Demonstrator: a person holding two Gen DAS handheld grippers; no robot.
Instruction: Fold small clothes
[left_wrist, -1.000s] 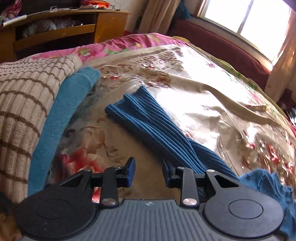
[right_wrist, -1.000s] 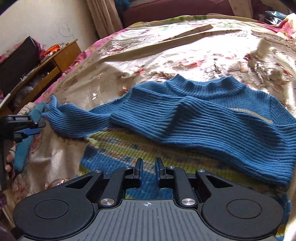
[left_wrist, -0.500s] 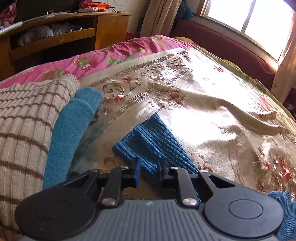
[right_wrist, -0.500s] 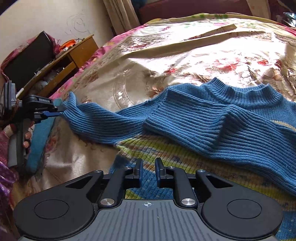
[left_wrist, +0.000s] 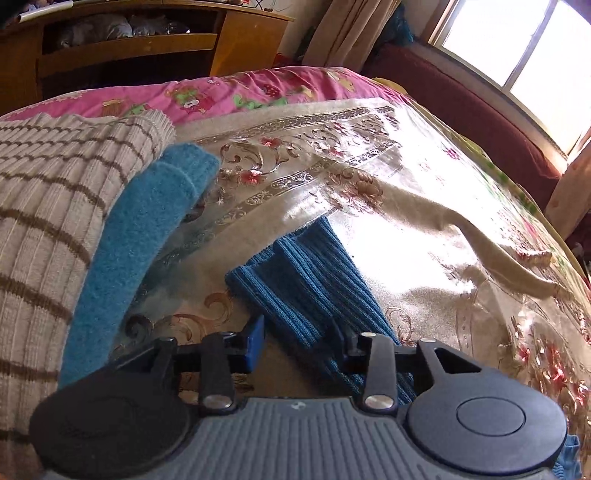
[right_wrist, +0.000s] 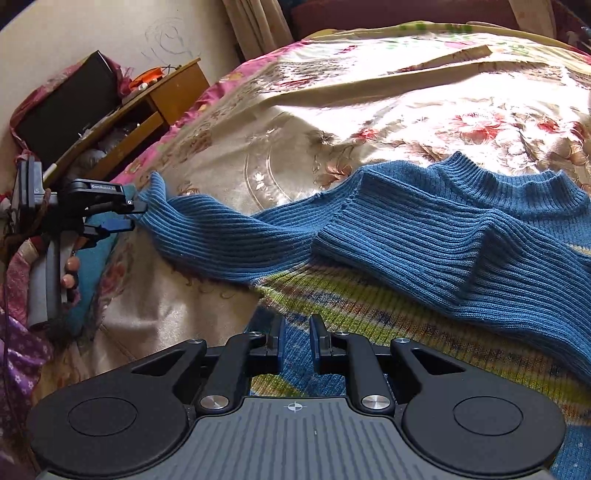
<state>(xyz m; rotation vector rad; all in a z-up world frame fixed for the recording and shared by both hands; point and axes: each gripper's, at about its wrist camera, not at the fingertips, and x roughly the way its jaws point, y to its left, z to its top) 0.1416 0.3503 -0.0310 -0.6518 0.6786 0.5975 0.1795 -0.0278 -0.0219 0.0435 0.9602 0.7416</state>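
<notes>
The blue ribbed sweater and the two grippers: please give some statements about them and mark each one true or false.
1. The blue ribbed sweater lies on the flowered bedspread. True.
2. The left gripper is shut with nothing near it. False: its jaws are apart, with the sleeve between them.
3. A striped beige knit lies left of the teal towel. True.
4. The right gripper holds the sweater's collar. False: it is far from the collar, over the multicoloured knit.
</notes>
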